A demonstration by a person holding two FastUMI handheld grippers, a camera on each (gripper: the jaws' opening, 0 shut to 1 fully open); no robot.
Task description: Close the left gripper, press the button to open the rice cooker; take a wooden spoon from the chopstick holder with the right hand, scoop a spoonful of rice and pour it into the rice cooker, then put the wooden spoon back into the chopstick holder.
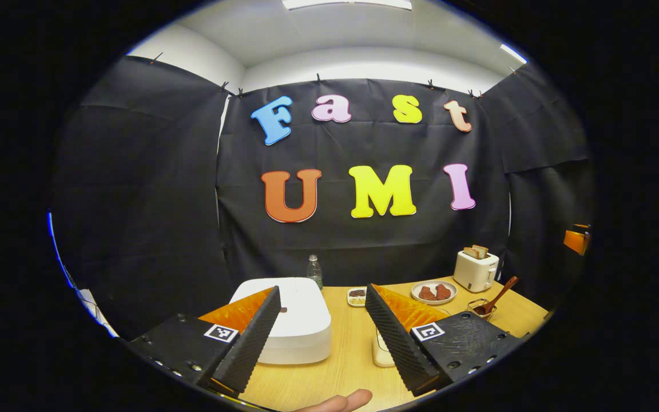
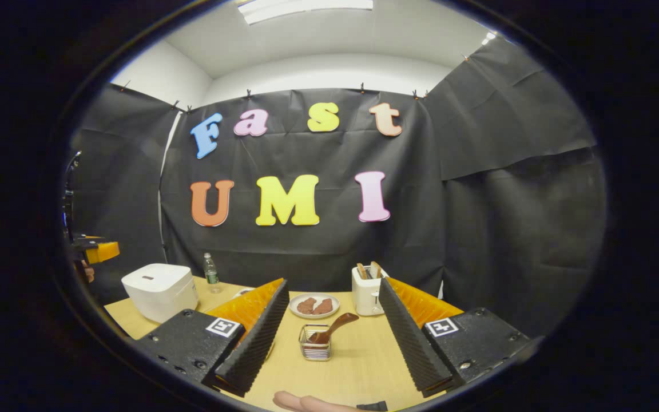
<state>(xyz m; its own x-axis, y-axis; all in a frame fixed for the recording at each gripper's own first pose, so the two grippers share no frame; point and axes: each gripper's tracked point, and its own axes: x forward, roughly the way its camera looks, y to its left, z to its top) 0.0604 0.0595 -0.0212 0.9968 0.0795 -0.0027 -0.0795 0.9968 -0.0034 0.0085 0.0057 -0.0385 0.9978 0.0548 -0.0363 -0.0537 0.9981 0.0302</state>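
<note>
- We are looking at the start: the left tool [image 1: 321,337] is hanging released, fingers spread wide, holding nothing, above the near edge of the counter [image 1: 335,372].
- The rice cooker [image 1: 295,320] is sitting shut on the counter just ahead of the left tool, lid down, a small dark button mark [image 1: 284,309] showing on its top.
- We are judging the step in hand as the very first one: closing the left tool, which is not yet done.
- The right tool [image 2: 329,343] is also hanging released and empty, fingers wide apart, pointing at the chopstick holder [image 2: 314,343].
- The wooden spoon [image 2: 332,329] is standing tilted in that wire holder, handle leaning up to the right; holder is sitting mid-counter, near the plate [image 2: 314,306] and toaster [image 2: 367,292].
- In the left gripper view we are seeing a small dish [image 1: 357,296] of what may be rice behind the cooker, too small to tell; a bottle [image 1: 314,272] is standing at the back.
- Next move, as we are judging it: clench the left tool fully, then bring the closed tips down onto the button squarely, pressing without sliding off the smooth lid.
- The right tool is waiting; it needs the lid up before going for the spoon handle.
</note>
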